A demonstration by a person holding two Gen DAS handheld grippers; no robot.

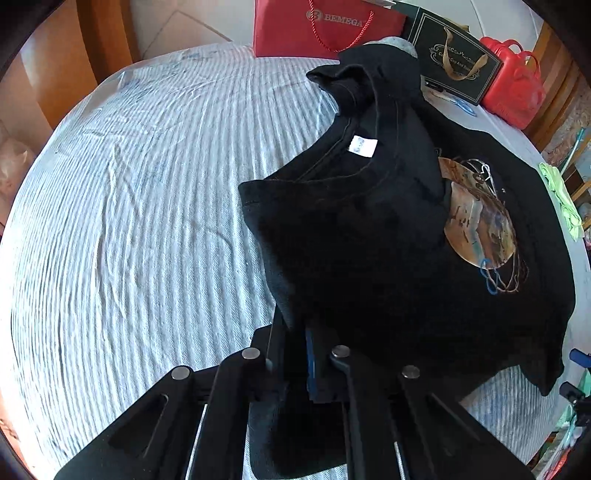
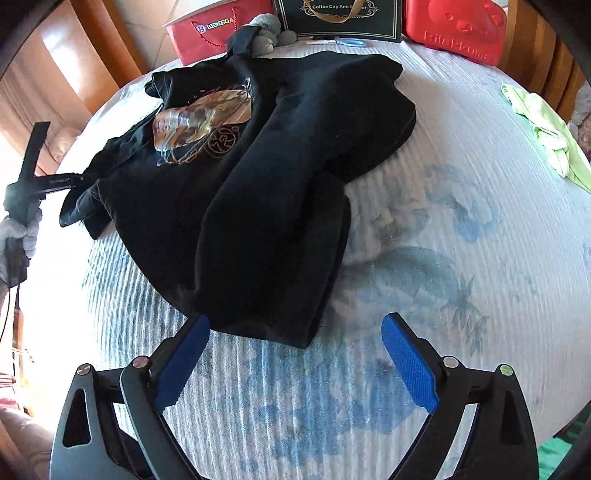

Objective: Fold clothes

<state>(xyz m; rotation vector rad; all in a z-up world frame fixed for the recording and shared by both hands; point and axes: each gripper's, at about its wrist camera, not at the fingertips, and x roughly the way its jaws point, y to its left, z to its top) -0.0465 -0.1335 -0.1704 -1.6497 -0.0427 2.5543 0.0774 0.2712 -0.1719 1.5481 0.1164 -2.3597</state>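
A black T-shirt (image 1: 369, 229) with a brown round print (image 1: 476, 218) lies crumpled on the striped bedcover (image 1: 129, 221), its collar and white label (image 1: 362, 146) turned up. My left gripper (image 1: 295, 339) is shut on a fold of the shirt's near edge, and the cloth hides its tips. In the right wrist view the shirt (image 2: 258, 192) lies partly folded over itself. My right gripper (image 2: 297, 316) stands open, its blue pads (image 2: 406, 362) on either side of the shirt's near corner without touching it. The left gripper (image 2: 79, 181) pinches the shirt's left edge, held by a gloved hand (image 2: 22, 229).
At the far edge of the bed stand a red paper bag (image 1: 314, 29), a black gift bag (image 1: 454, 62) and a red case (image 1: 513, 85). A grey plush toy (image 2: 267, 31) and scissors (image 2: 349, 42) lie there too. A green cloth (image 2: 550, 133) lies at the right.
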